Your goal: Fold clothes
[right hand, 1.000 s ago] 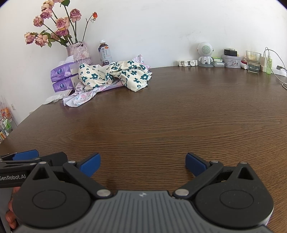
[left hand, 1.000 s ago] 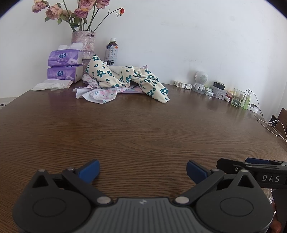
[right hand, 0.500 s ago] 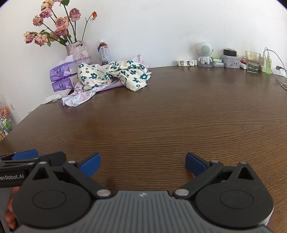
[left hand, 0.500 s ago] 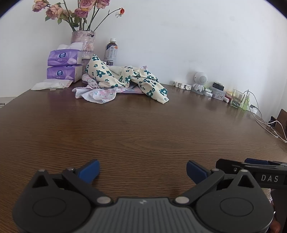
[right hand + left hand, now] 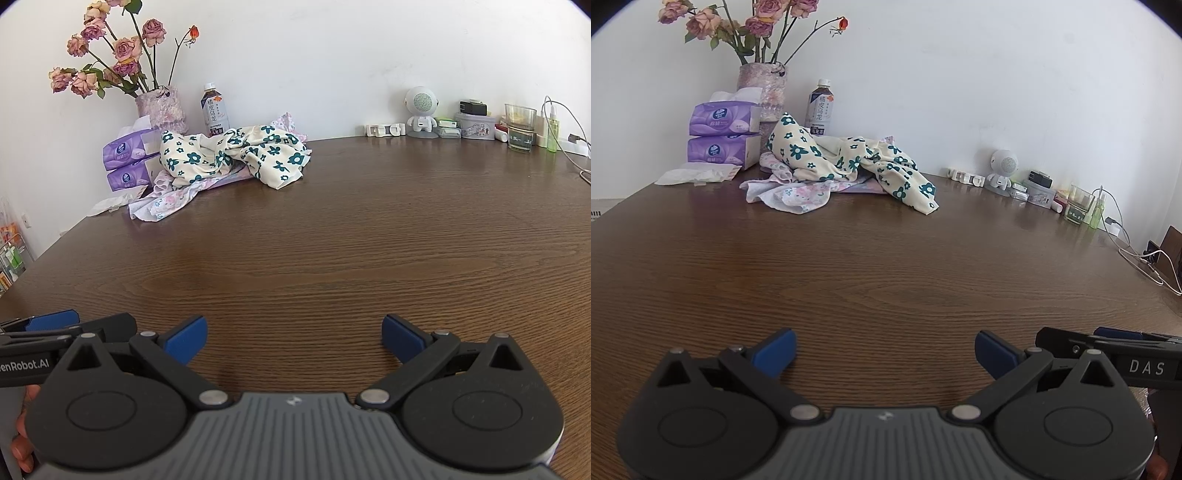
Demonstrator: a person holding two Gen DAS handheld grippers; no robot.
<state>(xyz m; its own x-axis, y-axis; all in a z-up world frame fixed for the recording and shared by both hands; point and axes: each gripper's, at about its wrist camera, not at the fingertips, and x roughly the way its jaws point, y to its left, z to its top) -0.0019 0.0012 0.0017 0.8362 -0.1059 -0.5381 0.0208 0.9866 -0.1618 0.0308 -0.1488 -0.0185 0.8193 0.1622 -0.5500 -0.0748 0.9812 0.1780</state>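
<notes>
A crumpled cream garment with dark green flowers (image 5: pixel 849 162) lies in a heap at the far left of the brown table (image 5: pixel 886 266); it also shows in the right wrist view (image 5: pixel 236 157). A pale pink printed garment (image 5: pixel 790 192) lies under and in front of it, also seen in the right wrist view (image 5: pixel 166 199). My left gripper (image 5: pixel 884 349) is open and empty low over the near table, far from the clothes. My right gripper (image 5: pixel 293 338) is open and empty beside it.
Behind the clothes stand a vase of dried roses (image 5: pixel 762 88), two purple tissue packs (image 5: pixel 724 136) and a drink bottle (image 5: pixel 820 109). A white robot figurine (image 5: pixel 421 110), a glass (image 5: pixel 520 127), small boxes and cables (image 5: pixel 1137 254) line the far right edge.
Both views have shifted very slightly; the clothes have not moved and both grippers stay open.
</notes>
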